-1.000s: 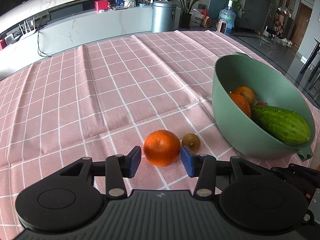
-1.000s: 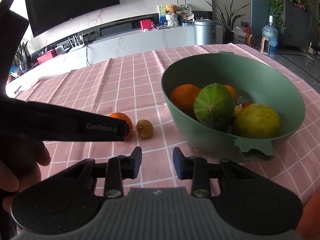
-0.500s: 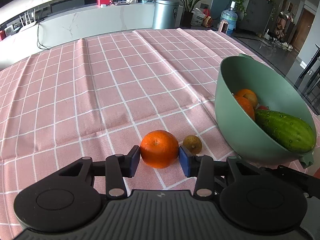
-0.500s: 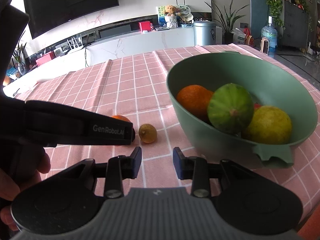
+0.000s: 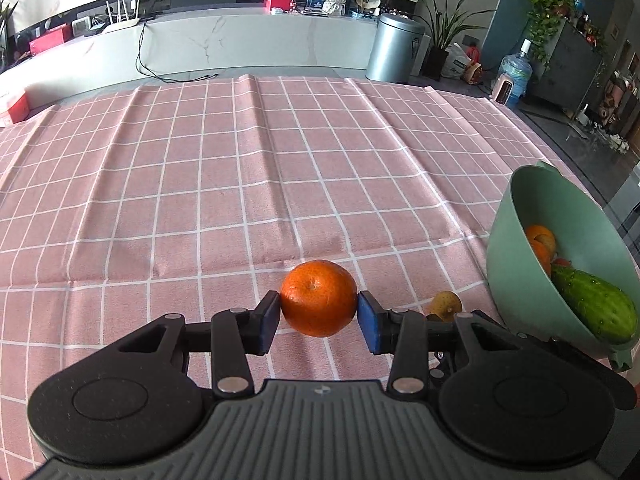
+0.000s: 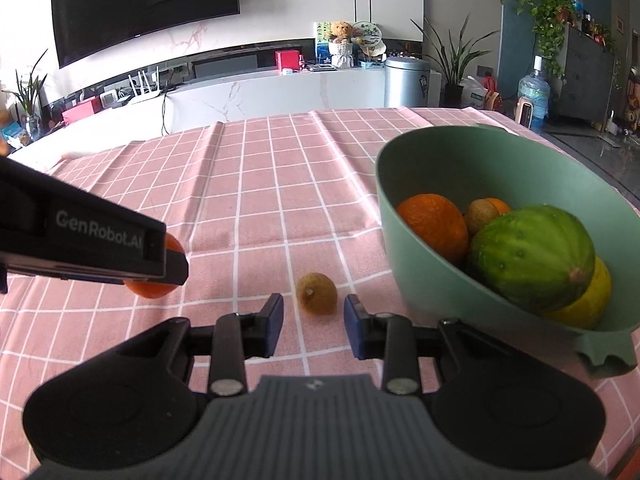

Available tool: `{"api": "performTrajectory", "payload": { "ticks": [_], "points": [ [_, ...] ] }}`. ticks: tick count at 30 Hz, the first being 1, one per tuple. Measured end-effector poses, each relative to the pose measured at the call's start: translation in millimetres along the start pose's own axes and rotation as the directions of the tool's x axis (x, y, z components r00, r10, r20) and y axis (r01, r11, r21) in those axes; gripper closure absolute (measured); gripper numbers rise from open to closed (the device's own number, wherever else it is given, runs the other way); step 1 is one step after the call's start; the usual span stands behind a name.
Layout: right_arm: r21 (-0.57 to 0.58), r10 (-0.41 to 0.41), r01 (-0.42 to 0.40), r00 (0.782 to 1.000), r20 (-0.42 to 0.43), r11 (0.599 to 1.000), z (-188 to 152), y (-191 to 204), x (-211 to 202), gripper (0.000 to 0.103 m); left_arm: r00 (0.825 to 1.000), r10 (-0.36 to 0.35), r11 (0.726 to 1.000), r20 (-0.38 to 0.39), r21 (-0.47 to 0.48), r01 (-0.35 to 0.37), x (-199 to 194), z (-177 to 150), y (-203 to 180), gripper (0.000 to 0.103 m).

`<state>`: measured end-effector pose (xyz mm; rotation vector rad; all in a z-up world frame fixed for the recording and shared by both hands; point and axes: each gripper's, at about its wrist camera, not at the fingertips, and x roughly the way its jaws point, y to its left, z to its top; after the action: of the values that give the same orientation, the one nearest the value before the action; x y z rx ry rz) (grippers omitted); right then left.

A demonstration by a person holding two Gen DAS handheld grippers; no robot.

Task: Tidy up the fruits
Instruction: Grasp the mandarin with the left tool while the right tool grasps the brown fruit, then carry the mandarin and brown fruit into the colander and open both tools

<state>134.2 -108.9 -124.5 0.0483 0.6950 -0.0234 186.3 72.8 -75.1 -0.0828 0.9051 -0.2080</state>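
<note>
1. A pink tablecloth (image 5: 240, 184) with a white grid covers the table; it shows soft lengthwise creases and a matte weave.
2. Behind it runs a long white marble-veined counter (image 6: 280, 92) under a dark wall-mounted TV (image 6: 144, 4). A teddy bear (image 6: 341, 31), a red box (image 6: 289, 58) and a white router (image 6: 146, 84) sit on the counter.
3. A brushed-metal bin (image 6: 406, 82), potted plants and a blue water bottle (image 6: 533, 98) stand at the right.
4. One green bowl (image 6: 400, 216), smooth and matte with a notched handle tab, sits on the cloth at the right.
5. Inside it, in the right wrist view: two oranges, one bumpy green cucumber (image 6: 532, 258), one yellow lemon (image 6: 592, 300) and one small brown fruit.
6. Outside the bowl are two fruits: one orange (image 5: 319, 298), round and pebbled, and one small brownish kiwi-like fruit (image 6: 317, 293) with dull skin.
7. The left gripper (image 5: 319, 314) has just been closing; its blue pads press both sides of the orange, holding it a little left of the bowl. Whether it is clear of the cloth I cannot tell.
8. The right gripper (image 6: 314, 314) is narrowly parted and grips nothing; the small brown fruit lies on the cloth just ahead of the gap, untouched, near the bowl's left wall.
</note>
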Motion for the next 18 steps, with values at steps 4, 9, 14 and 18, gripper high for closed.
{"api": "performTrajectory", "payload": {
  "ticks": [4,9,14,18],
  "points": [
    [0.006,-0.02,0.02,1.0,0.008,1.0,2.4,3.6,4.2,0.08,1.0,-0.002,1.0,0.002,0.005,0.002,2.0,0.1,-3.2,0.056],
    [0.004,-0.048,0.048,0.999,0.013,0.999,3.7,6.8,10.1,0.085,1.0,0.001,1.0,0.0,0.0,-0.001,4.5,0.3,-3.2,0.056],
    [0.003,-0.045,0.045,0.999,0.003,0.999,4.9,7.7,14.4,0.085,1.0,-0.001,1.0,-0.006,0.003,0.001,7.0,-0.8,-4.7,0.056],
    [0.006,-0.029,0.029,1.0,-0.001,1.0,6.7,5.4,15.7,0.084,1.0,0.001,1.0,-0.005,0.01,-0.001,7.5,-1.5,-5.6,0.056]
  ]
}}
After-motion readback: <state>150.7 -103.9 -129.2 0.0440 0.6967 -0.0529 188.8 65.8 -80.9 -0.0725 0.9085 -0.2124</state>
